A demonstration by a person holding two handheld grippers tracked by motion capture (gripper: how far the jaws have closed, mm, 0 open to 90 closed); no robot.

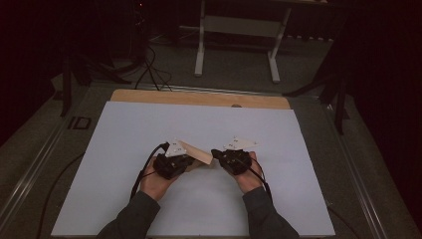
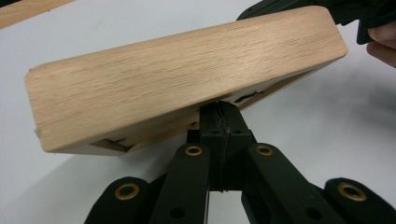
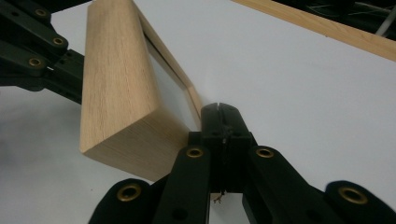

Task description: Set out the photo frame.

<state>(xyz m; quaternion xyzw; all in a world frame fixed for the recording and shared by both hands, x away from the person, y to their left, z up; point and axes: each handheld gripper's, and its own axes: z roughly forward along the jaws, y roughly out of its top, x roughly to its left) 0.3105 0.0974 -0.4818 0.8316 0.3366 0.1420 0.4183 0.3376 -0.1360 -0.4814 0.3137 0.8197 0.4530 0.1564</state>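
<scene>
Spanning the gap between both hands above the white bench (image 1: 149, 129), a pale oak-grained wooden frame (image 1: 198, 154) lay tilted; left hand-held gripper (image 1: 191, 160) and right hand-held gripper (image 1: 215, 154) pinched its ends, jaws fully closed.

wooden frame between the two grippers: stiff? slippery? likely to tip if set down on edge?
The wooden frame looks stiff: thick solid rails with clear grain. Probably light, since its middle seems hollow. The smooth faces and rounded edges may slip in a narrow pinch. Set on edge on the white table, it could tip.
</scene>
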